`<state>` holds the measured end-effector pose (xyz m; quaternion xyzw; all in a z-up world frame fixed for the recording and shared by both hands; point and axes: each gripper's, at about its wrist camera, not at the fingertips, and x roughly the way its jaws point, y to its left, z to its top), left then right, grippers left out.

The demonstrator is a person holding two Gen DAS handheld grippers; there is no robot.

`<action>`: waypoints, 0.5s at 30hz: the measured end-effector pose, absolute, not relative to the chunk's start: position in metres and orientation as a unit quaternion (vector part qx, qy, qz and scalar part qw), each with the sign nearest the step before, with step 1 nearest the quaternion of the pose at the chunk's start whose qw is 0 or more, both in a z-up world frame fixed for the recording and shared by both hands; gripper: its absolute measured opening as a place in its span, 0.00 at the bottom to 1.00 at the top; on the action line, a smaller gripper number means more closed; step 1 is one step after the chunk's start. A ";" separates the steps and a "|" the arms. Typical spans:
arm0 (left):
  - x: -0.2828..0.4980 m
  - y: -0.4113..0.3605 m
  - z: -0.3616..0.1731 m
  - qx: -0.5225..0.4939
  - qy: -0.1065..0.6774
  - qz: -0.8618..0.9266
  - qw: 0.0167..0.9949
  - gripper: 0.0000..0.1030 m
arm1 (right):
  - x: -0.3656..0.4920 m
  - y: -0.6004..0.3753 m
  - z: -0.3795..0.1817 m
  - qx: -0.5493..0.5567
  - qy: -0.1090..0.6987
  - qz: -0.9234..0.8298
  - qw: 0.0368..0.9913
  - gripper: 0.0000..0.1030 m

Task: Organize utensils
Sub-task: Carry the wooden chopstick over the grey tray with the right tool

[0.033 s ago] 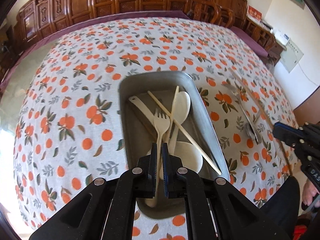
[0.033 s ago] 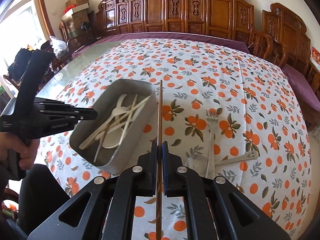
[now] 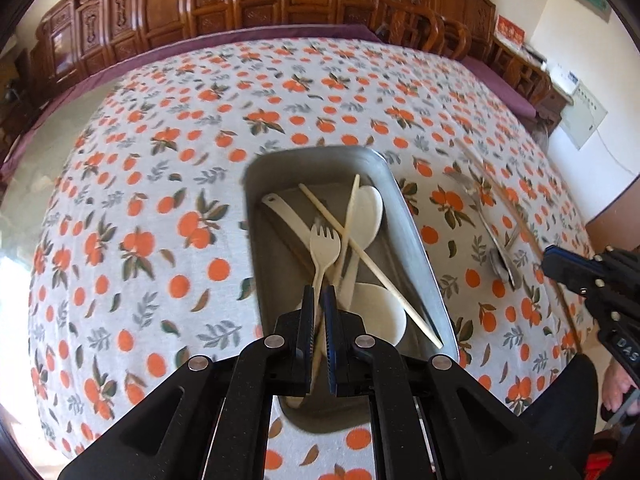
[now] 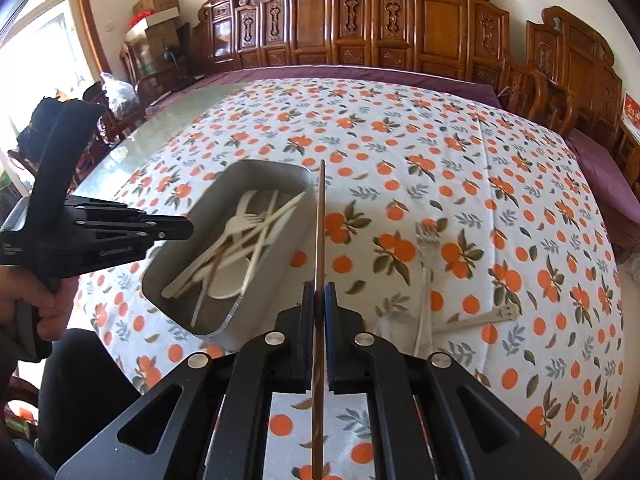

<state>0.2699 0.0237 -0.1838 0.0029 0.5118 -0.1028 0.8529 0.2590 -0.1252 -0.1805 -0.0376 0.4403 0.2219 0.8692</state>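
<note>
The brown chopstick (image 4: 319, 232) sits clamped between the closed pads of the right claw (image 4: 319, 300), lifted off the cloth, its tip just beside the metal tray's (image 4: 256, 168) right rim; it probably goes in next. The tray already holds pale forks, spoons and chopsticks. The left claw (image 3: 319, 312) hovers over the tray's near end, jaws narrow; whether they pinch the cream fork (image 3: 325, 242) I cannot tell. A white fork (image 4: 424, 272) and spoon (image 4: 476, 321) lie on the bench.

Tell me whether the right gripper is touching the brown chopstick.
Touching. The right wrist view shows the right gripper with its two blue pads pressed against either side of the brown chopstick, no gap visible, holding it off the table.
</note>
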 end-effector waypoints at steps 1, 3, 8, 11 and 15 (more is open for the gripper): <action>0.267 0.027 -0.180 0.001 0.507 -0.099 0.856 0.04 | 0.260 -0.121 -0.180 -0.037 0.439 0.226 0.869 0.06; 0.263 0.032 -0.173 -0.002 0.499 -0.095 0.861 0.04 | 0.260 -0.116 -0.178 -0.036 0.438 0.231 0.868 0.06; 0.250 0.044 -0.157 -0.008 0.482 -0.088 0.872 0.04 | 0.266 -0.101 -0.178 -0.029 0.440 0.245 0.864 0.06; 0.246 0.049 -0.152 -0.013 0.476 -0.087 0.875 0.04 | 0.271 -0.091 -0.181 -0.019 0.445 0.253 0.858 0.06; 0.241 0.057 -0.148 -0.021 0.471 -0.085 0.878 0.04 | 0.277 -0.075 -0.184 -0.020 0.452 0.262 0.853 0.06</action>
